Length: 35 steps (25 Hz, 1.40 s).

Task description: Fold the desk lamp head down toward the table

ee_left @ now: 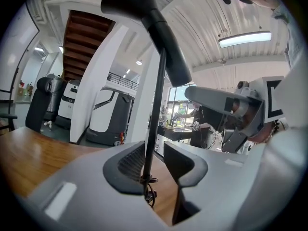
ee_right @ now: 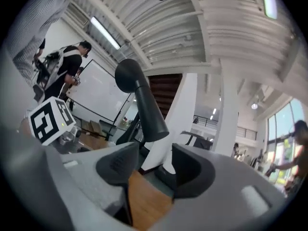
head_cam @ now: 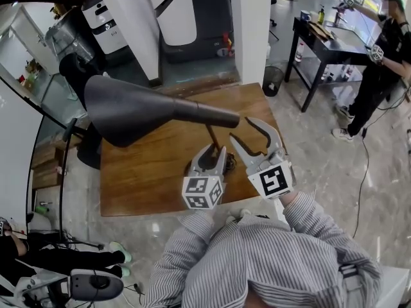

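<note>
The black desk lamp head (head_cam: 131, 111) is a cone that hangs about level over the wooden table (head_cam: 144, 175), wide mouth to the left. Its narrow neck (head_cam: 215, 115) ends above a thin stem (head_cam: 211, 135). My left gripper (head_cam: 216, 151) sits low at the stem. In the left gripper view the stem (ee_left: 156, 105) runs up between the jaws of the left gripper (ee_left: 155, 160), close to the left pad and with a gap to the right one. My right gripper (head_cam: 244, 131) stands open just right of the neck, holding nothing. In the right gripper view the lamp head (ee_right: 142, 105) rises ahead of the right gripper (ee_right: 155, 162).
A white pillar (head_cam: 250, 24) stands behind the table. A black bin (head_cam: 273, 79) and a dark workbench (head_cam: 327, 43) with a person (head_cam: 385, 63) are at the back right. Glass shelving (head_cam: 45, 88) lines the left side. The table's right edge lies under my right gripper.
</note>
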Available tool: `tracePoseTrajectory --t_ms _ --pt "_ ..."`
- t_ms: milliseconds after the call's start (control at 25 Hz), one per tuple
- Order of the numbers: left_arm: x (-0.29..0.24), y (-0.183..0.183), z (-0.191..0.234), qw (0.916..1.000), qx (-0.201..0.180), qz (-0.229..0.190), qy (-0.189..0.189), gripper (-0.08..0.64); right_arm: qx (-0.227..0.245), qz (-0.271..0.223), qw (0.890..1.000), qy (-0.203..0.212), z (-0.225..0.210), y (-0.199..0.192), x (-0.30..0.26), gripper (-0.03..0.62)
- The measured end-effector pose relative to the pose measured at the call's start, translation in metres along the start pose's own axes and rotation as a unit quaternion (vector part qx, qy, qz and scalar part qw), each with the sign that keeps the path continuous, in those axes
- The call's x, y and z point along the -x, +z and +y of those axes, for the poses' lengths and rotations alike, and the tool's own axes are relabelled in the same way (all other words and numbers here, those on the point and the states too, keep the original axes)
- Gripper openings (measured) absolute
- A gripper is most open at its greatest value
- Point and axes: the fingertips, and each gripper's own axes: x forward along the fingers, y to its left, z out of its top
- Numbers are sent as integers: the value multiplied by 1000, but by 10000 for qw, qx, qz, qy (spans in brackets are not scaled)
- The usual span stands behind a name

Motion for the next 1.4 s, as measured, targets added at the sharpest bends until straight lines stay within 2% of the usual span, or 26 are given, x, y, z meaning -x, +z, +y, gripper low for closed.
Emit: tracePoseTrajectory --t_ms 120,280,560,800,1200,1400 --pt "-3 0 0 10000 -8 27 0 127 771 -11 9970 13 -3 12 -6 219" --pt "-9 -1 0 10000 15 35 -41 126 1249 69 9921 58 -5 19 -14 221" --pt "-14 -5 5 9997 -139 145 167 67 1258 -43 9918 229 -3 18 -18 196" --pt "-15 -7 6 9991 -307 126 263 63 1373 -111 9900 311 -4 17 -17 193" --pt "-14 -6 9 9987 -313 105 388 61 1880 -3 9808 525 -11 22 -17 193" --pt "-14 -7 8 9985 -323 90 429 61 2244 24 9719 709 -16 26 -14 193"
